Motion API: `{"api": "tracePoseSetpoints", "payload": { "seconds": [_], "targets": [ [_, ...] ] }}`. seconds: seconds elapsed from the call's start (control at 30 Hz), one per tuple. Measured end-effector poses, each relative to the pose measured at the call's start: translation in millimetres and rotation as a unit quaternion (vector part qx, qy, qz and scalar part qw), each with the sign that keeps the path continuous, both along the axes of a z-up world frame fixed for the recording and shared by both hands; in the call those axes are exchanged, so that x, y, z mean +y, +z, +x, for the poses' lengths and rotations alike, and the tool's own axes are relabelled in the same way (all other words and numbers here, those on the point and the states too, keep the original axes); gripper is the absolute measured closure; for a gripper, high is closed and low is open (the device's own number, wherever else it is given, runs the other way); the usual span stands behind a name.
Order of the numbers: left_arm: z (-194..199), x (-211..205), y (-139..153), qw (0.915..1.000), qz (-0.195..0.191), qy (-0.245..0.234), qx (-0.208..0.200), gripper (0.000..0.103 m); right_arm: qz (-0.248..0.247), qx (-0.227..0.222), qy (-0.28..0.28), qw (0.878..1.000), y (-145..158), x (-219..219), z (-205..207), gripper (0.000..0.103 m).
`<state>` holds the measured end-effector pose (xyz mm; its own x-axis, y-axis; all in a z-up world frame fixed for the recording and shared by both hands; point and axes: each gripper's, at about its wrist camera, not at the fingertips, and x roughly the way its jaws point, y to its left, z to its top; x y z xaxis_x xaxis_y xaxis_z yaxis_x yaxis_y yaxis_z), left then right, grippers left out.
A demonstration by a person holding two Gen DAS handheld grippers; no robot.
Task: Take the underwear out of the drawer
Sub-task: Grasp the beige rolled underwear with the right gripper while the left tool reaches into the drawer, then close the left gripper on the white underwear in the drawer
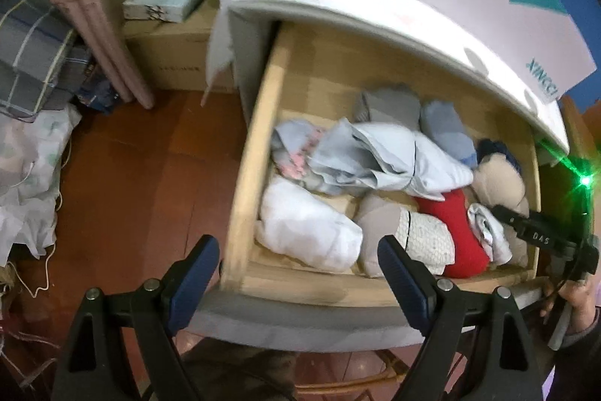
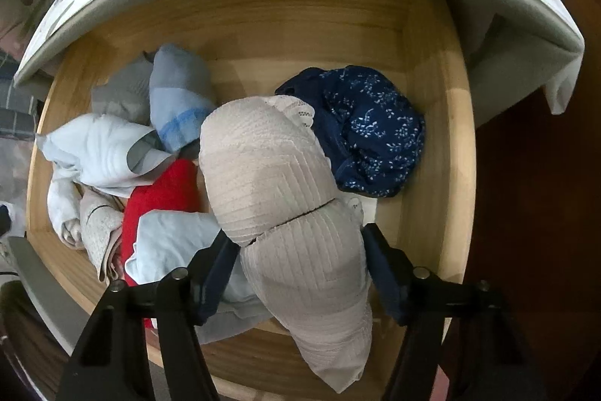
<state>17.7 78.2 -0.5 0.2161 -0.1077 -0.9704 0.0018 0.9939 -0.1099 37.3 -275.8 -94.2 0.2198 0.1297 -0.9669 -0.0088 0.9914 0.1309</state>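
Observation:
The wooden drawer (image 1: pixel 248 175) stands pulled out and holds several folded underwear pieces. In the right wrist view my right gripper (image 2: pixel 300 262) is open with its fingers either side of a beige ribbed piece (image 2: pixel 270 168) that lies at the drawer's right front; I cannot tell if the pads touch it. A navy floral piece (image 2: pixel 372 130), a red piece (image 2: pixel 161 190) and light blue pieces (image 2: pixel 101 149) lie around it. In the left wrist view my left gripper (image 1: pixel 296 273) is open and empty above the drawer's front left corner, near a white roll (image 1: pixel 308 232). The right gripper (image 1: pixel 533 232) shows at the right edge.
The white cabinet top (image 1: pixel 375 10) overhangs the back of the drawer (image 2: pixel 432 100). Left of the cabinet lie red-brown floor (image 1: pixel 142 183), cardboard boxes (image 1: pixel 176 51), a pink folded screen (image 1: pixel 97 17) and piled bedding (image 1: pixel 30 153).

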Motion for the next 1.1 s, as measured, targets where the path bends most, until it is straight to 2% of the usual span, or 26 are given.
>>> {"api": "tracePoseSetpoints", "payload": {
  "seconds": [0.2, 0.23, 0.5, 0.87, 1.0, 1.1],
  "targets": [
    [13.7, -11.3, -24.4, 0.9984, -0.004, 0.019, 0.054, 0.014, -0.004, -0.006, -0.011, 1.000, 1.0, 2.5, -9.4, 0.050],
    [15.8, -11.5, -27.1, 0.9979, -0.005, 0.026, 0.060, 0.014, 0.000, -0.002, -0.012, 1.000, 11.2, -15.2, -14.6, 0.051],
    [24.4, -28.1, -50.9, 0.9960, 0.005, 0.029, 0.085, 0.014, 0.017, 0.003, -0.018, 1.000, 22.8, -25.1, -33.6, 0.051],
    [31.3, -31.9, -80.6, 0.9911, -0.007, 0.059, 0.120, 0.016, 0.027, -0.002, -0.010, 1.000, 26.2, -32.9, -33.0, 0.051],
    [35.5, -31.1, -82.6, 0.9902, 0.009, 0.058, 0.127, 0.025, 0.032, -0.002, -0.011, 0.999, 23.7, -24.0, -30.0, 0.050],
    [37.6, -30.9, -83.8, 0.9889, 0.012, 0.066, 0.132, 0.026, 0.032, -0.001, -0.011, 0.999, 22.2, -20.9, -28.7, 0.050]
  ]
}}
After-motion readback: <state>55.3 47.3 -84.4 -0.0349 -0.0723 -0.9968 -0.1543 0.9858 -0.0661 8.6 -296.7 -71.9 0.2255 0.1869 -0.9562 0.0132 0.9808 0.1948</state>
